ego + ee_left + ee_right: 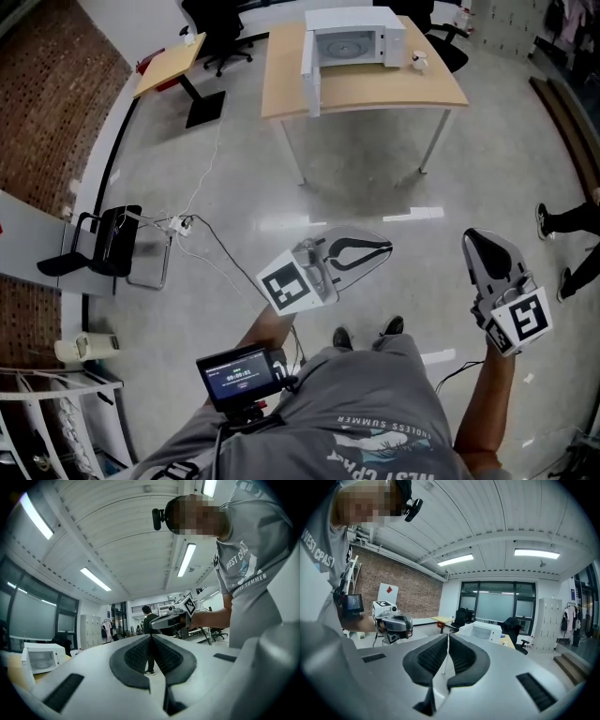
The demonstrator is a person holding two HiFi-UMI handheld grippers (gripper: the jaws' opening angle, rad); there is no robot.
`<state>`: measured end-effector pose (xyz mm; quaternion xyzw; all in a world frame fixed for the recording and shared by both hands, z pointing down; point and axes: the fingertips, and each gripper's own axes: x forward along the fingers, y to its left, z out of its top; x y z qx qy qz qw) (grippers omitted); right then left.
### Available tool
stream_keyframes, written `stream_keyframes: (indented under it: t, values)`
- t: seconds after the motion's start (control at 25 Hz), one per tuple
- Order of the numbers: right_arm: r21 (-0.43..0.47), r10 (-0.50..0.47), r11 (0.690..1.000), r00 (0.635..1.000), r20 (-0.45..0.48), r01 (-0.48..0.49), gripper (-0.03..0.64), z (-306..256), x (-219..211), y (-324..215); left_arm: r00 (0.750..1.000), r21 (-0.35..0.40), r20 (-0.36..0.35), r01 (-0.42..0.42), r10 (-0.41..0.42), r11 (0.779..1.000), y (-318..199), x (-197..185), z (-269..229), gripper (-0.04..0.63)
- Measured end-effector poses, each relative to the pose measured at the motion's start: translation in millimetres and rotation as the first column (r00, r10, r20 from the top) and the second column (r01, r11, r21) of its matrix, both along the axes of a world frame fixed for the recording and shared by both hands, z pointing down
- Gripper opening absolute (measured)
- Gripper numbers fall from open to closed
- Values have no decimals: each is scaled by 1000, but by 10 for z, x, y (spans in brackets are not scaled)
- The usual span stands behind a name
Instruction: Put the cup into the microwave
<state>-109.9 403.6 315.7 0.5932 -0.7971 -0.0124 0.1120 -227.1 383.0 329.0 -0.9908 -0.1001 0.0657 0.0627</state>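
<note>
step: approaching the cup (419, 62), judged | left gripper (361, 251) and right gripper (486, 251) are both staying out of play: jaws together, holding nothing | cup is standing on the desk (375, 92) just right of the open microwave (352, 42), well apart from both grippers | tip: opening one gripper wide before reaching; closing across the cup's sides | cup is seemingly standing upright, long axis vertical; too small to tell which way it is facing

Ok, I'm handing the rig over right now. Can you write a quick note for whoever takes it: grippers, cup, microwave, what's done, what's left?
Left gripper: shut, empty.
Right gripper: shut, empty.
Cup: on the table, just right of the microwave.
Microwave: on the same table, door looks swung open.
Done: nothing with the cup yet; the person stands well back from the table.
Left: walk up, grasp the cup, set it inside.
</note>
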Motion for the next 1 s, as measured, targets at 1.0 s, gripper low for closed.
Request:
stream_keyframes:
  t: [1.0]
  values:
    - [4, -121, 993, 990, 74, 121, 20, 34, 2168, -1678, 983, -48, 109, 156, -150, 987, -1564, 2176, 27, 26]
